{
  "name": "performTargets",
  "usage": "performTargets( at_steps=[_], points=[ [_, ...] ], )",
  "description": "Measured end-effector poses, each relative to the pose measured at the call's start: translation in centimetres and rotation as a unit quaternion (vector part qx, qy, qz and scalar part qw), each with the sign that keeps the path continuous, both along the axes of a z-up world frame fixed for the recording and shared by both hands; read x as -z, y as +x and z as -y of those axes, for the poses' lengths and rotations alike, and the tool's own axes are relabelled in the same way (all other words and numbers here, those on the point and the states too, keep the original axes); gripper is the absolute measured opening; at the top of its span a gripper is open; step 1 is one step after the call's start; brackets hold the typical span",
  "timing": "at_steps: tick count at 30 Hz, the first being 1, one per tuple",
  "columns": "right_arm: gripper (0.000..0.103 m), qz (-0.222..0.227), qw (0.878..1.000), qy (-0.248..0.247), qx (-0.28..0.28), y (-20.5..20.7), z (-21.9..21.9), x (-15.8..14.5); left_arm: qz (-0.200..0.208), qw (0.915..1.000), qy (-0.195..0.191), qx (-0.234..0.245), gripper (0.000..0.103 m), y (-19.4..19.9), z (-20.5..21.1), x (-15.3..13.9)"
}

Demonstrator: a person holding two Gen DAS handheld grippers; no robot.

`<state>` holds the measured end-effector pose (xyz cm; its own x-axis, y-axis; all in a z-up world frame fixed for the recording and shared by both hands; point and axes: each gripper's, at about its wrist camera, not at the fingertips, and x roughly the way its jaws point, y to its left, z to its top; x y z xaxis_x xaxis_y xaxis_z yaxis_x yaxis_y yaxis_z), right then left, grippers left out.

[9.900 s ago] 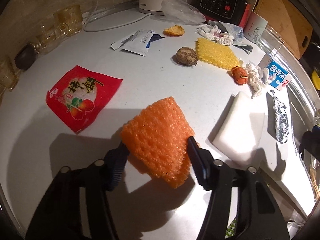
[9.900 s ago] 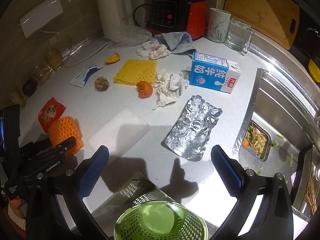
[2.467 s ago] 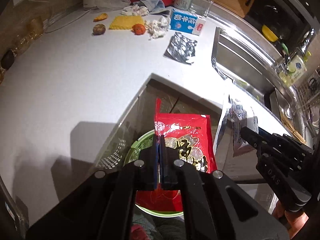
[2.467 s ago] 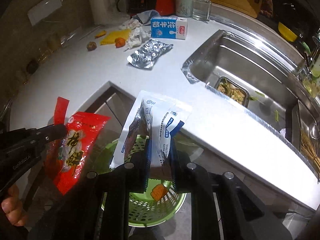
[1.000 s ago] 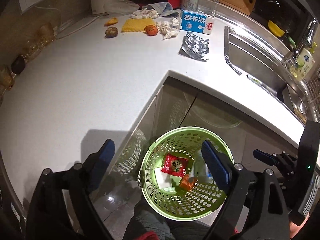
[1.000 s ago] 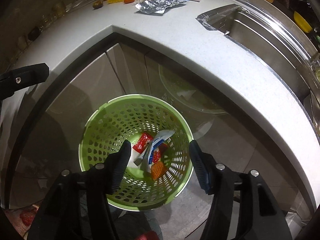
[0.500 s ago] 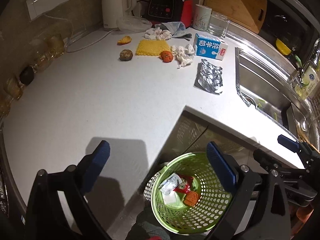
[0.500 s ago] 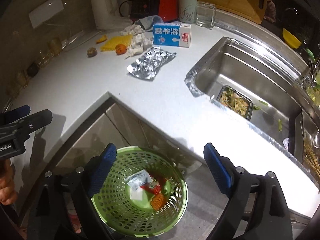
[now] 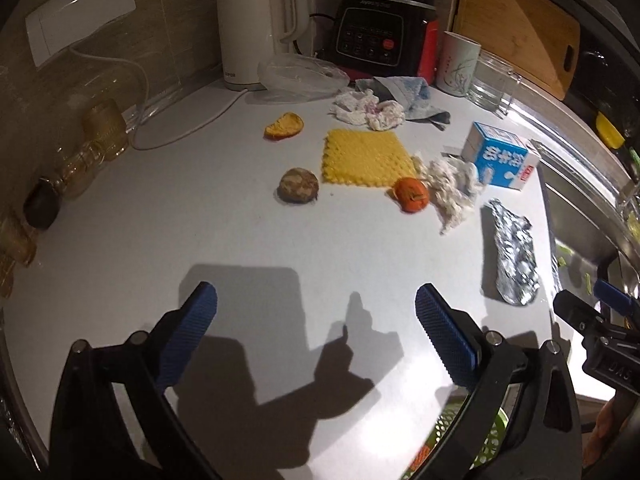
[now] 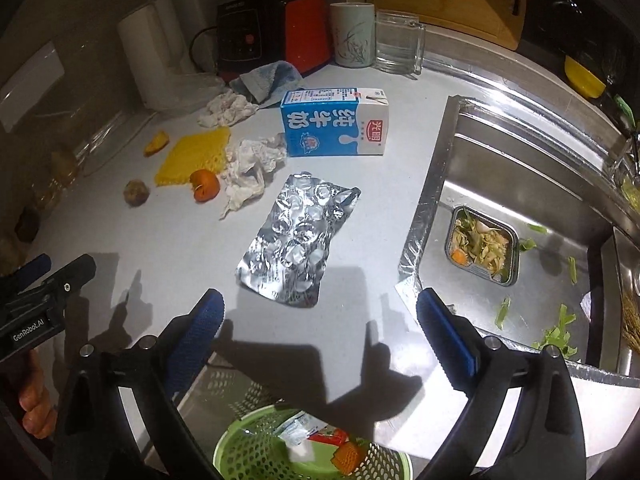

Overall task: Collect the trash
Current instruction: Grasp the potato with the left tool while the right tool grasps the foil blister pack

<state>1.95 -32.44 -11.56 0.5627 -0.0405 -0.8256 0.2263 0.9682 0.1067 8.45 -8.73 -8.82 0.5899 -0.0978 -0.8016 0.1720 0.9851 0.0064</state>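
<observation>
Trash lies on the white counter (image 9: 200,232): a crumpled foil pouch (image 10: 298,236) (image 9: 514,256), a blue milk carton (image 10: 334,122) (image 9: 500,160), a yellow mesh pad (image 9: 368,158), an orange fruit (image 9: 412,194), a brown round lump (image 9: 299,185), an orange peel (image 9: 284,125) and crumpled tissues (image 10: 250,166). The green basket (image 10: 256,444) below the counter edge holds wrappers. My left gripper (image 9: 316,316) is open and empty above the bare counter. My right gripper (image 10: 320,312) is open and empty, just short of the foil pouch.
A white kettle (image 9: 256,24), black and red appliance (image 9: 380,32), mug (image 9: 458,62), glass mug (image 10: 398,42), blue cloth (image 10: 266,80) and cutting board (image 9: 516,20) stand at the back. The steel sink (image 10: 520,216) with a food tray (image 10: 484,244) is on the right. Glass jars (image 9: 92,140) line the left wall.
Both grippers have risen from over the basket and moved forward over the counter. The trash pile is now closer in both views. Both stay open.
</observation>
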Motion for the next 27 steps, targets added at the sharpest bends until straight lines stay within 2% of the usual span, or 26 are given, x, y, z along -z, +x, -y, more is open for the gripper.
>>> performTargets(
  at_steps=[3, 7, 11, 14, 20, 27],
  points=[
    [0.096, -0.010, 0.999, 0.016, 0.027, 2.0, 0.1, 1.1, 0.002, 1.0000, 0.004, -0.008, 0.095, 3.2, -0.1, 0.9],
    [0.096, -0.020, 0.998, 0.008, 0.051, 4.0, 0.1, 2.1, -0.001, 0.9997, 0.000, -0.022, 0.095, 6.6, -0.5, 2.0],
    [0.096, -0.038, 0.997, 0.002, 0.072, 5.8, 0.2, 2.9, -0.019, 0.9994, -0.015, -0.027, 0.094, 8.8, -0.7, 3.3],
    [0.096, -0.054, 0.995, 0.004, 0.089, 6.9, 0.5, 3.6, -0.027, 0.9993, -0.012, -0.023, 0.092, 9.7, -0.3, 4.2],
    [0.096, -0.073, 0.992, -0.004, 0.098, 8.4, 0.0, 4.6, -0.048, 0.9983, -0.019, -0.028, 0.081, 11.1, -0.3, 5.5],
    [0.096, -0.084, 0.991, -0.016, 0.106, 8.8, 0.1, 5.3, -0.038, 0.9988, 0.004, -0.029, 0.054, 11.7, 0.2, 5.8]
  ],
)
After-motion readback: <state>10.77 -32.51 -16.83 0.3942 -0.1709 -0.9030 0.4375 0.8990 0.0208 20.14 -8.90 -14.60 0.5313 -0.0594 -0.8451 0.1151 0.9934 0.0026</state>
